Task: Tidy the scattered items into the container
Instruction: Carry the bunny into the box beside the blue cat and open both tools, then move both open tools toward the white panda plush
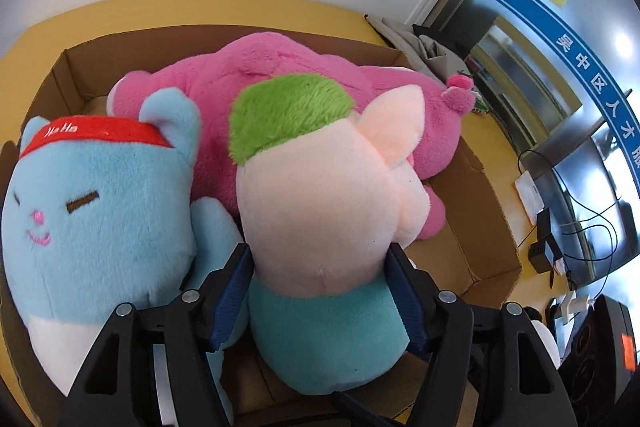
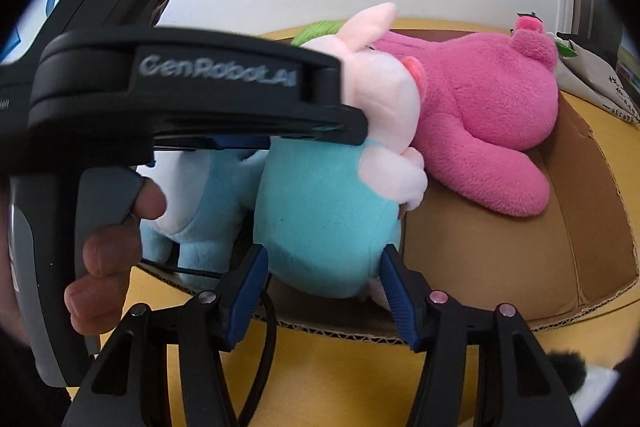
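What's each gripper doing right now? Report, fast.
Left gripper: shut on the pale pink plush toy, over the cardboard box.
Right gripper: shut on the same toy's teal body.

Three soft plush toys show in the one brown cardboard box (image 1: pixel 472 195): a hot-pink bear (image 1: pixel 296 75), a pale-blue cat with a red headband (image 1: pixel 100 195), and a peach pig-like doll with green hair (image 1: pixel 320 195); perhaps others lie hidden beneath.

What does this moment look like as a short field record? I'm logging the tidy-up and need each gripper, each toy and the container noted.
container: open cardboard box on a yellow surface
left gripper: shut on the pale pink doll, at its head above the teal body
right gripper: fingers either side of the same doll's teal bottom, touching it
pink plush: lying in the box, behind the doll
blue cat plush: in the box, left of the doll
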{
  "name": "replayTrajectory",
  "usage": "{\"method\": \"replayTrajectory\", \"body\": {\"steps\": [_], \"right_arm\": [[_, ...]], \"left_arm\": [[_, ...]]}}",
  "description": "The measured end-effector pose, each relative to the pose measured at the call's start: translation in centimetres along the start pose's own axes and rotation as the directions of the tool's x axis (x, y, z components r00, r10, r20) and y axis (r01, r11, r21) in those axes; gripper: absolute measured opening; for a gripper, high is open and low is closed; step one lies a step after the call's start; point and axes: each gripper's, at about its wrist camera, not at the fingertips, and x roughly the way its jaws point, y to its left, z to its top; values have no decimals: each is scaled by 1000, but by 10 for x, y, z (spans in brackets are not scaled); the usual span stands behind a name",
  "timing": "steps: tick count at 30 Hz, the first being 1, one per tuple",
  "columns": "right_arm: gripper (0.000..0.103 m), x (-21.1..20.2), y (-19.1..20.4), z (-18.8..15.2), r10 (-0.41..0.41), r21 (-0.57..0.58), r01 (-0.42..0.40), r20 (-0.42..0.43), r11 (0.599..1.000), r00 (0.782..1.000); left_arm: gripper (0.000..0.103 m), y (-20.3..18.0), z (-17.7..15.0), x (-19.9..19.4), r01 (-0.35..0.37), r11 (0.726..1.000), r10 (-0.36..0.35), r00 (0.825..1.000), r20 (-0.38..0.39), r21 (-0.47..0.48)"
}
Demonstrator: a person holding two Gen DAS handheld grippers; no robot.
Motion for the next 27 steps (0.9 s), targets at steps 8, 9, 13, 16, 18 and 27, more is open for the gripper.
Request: {"method": "replayTrajectory", "body": {"steps": [8,9,13,16,18,27], "right_arm": [[81,-28,-2,-7,2,35,-3,26,999,1000],[82,-37,-2,-7,3,34,-5,50,999,999],[82,-73,0,-12,-13,-7,14,123,1000,992],[83,-97,0,-16,-22,-31,26,146,999,989],[83,-113,3,-19,-41,-51,50,166,997,985],[83,-147,8,-40,-94,-51,105,197,993,976]], "left_arm": [[81,-13,-32,-56,-199,979,195,976,95,42],[81,-15,-38,-67,-240,969,232,966,115,56],[85,-17,-67,-118,-323,944,306,931,198,61],[95,-11,-90,-152,-361,933,352,907,229,-4],[97,-7,-105,-169,-379,924,380,893,242,-51],[97,-27,-154,-193,-393,914,405,878,257,-99]]}}
